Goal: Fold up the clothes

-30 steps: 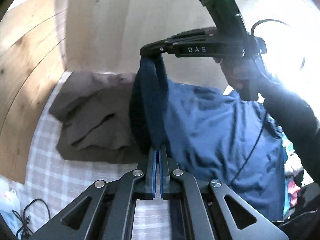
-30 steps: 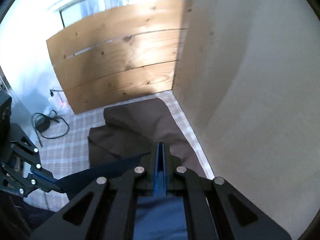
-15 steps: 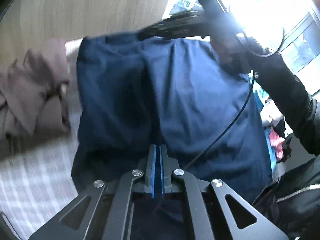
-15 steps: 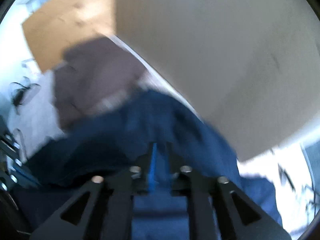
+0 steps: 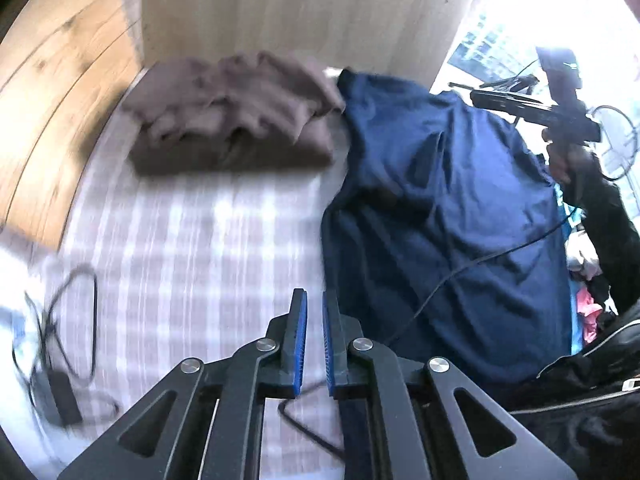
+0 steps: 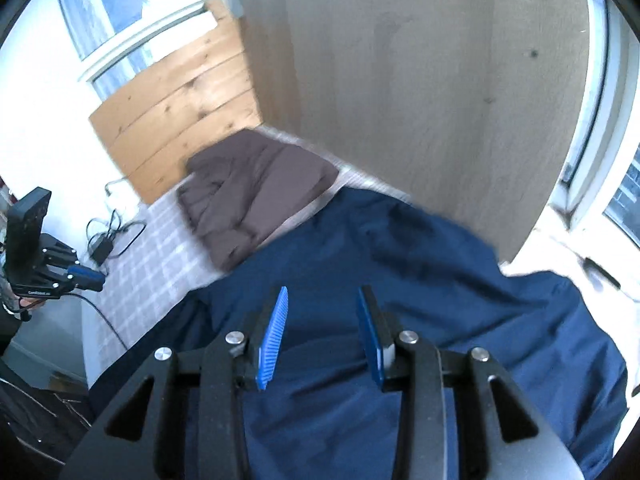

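The blue shirt [image 6: 400, 280] lies spread on the checked bed [image 5: 192, 240], just beside the folded brown cloth [image 6: 256, 196]. The right hand-held gripper [image 6: 322, 320] hangs over the shirt, spread wide and holding nothing. The left hand-held gripper [image 5: 314, 328] is a little apart and holds nothing, left of the shirt. Only the left view shows a pink cloth [image 5: 588, 312].

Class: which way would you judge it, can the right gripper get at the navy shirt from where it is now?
Probably yes: the right gripper is open directly over the navy shirt, which lies spread on the bed with nothing between them.
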Motion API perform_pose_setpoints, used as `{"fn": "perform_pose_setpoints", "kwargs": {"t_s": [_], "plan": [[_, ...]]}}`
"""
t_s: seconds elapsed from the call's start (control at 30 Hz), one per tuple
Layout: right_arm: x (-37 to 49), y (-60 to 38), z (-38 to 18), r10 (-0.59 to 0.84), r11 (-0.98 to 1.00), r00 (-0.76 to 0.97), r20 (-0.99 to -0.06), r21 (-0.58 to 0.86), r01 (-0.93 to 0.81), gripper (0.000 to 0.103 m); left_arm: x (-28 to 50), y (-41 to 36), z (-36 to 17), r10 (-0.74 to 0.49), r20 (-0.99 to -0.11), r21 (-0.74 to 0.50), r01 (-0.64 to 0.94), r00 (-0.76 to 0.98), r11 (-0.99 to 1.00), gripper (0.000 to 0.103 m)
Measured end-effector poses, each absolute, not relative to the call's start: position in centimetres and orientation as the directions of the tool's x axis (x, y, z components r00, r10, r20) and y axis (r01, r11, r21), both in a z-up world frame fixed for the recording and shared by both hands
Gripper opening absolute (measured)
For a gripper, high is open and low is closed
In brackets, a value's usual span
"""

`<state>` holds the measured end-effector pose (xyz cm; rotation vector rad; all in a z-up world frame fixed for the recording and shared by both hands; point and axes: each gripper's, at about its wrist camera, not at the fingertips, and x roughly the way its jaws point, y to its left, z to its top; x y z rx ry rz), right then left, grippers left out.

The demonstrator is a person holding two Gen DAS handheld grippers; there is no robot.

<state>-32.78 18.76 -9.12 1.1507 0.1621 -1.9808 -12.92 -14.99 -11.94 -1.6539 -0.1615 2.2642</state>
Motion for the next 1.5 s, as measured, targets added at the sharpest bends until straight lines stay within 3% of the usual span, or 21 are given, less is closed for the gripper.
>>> {"fn": "perform_pose_setpoints", "kwargs": {"t_s": [0.23,0.27,0.63,0.83,0.97,1.07,1.13,1.2,1.5], "plan": [[-27.5,7.5,-14.1,-0.467,-0.512,-0.183,-0.865,0.095,0.854,0.035,-6.0,-16.7,-13.2,0.285,-0.922,-0.269,-0.095,-0.264,-0.958,0.006],[-27.3,6.2,-14.9,-0.438,-0.492,-0.186,-0.879,0.061,0.868,0.035,-4.7,-16.6,-13.5,0.281,-0.924,-0.268,-0.085,-0.258,-0.960,0.010],[-25.7,1.1,-19.1,-0.215,-0.387,-0.287,-0.934,-0.188,0.902,0.035,5.9,-14.8,-17.3,0.230,-0.949,-0.227,-0.040,-0.215,-0.973,0.013],[-26.0,1.9,-19.5,-0.213,-0.459,-0.286,-0.934,-0.163,0.874,0.035,6.1,-13.6,-18.9,0.226,-0.950,-0.214,-0.078,-0.217,-0.974,0.013],[-26.2,2.0,-19.7,-0.220,-0.495,-0.285,-0.933,-0.145,0.857,0.034,6.4,-14.1,-18.8,0.229,-0.944,-0.217,-0.079,-0.238,-0.973,0.005],[-26.1,1.8,-19.7,-0.223,-0.510,-0.291,-0.931,-0.143,0.848,0.030,6.9,-14.8,-18.5,0.238,-0.937,-0.225,-0.078,-0.255,-0.971,0.005],[-26.1,1.6,-19.7,-0.227,-0.524,-0.300,-0.926,-0.144,0.839,0.015,7.2,-15.2,-18.3,0.243,-0.933,-0.231,-0.078,-0.265,-0.970,0.004],[-26.1,1.5,-19.4,-0.237,-0.540,-0.316,-0.919,-0.146,0.829,0.007,7.4,-15.8,-18.0,0.248,-0.928,-0.236,-0.076,-0.278,-0.969,0.004],[-26.6,-0.6,-19.3,-0.273,-0.604,-0.311,-0.910,-0.090,0.792,0.006,8.5,-18.6,-17.9,0.286,-0.912,-0.287,-0.041,-0.295,-0.957,0.004]]}}
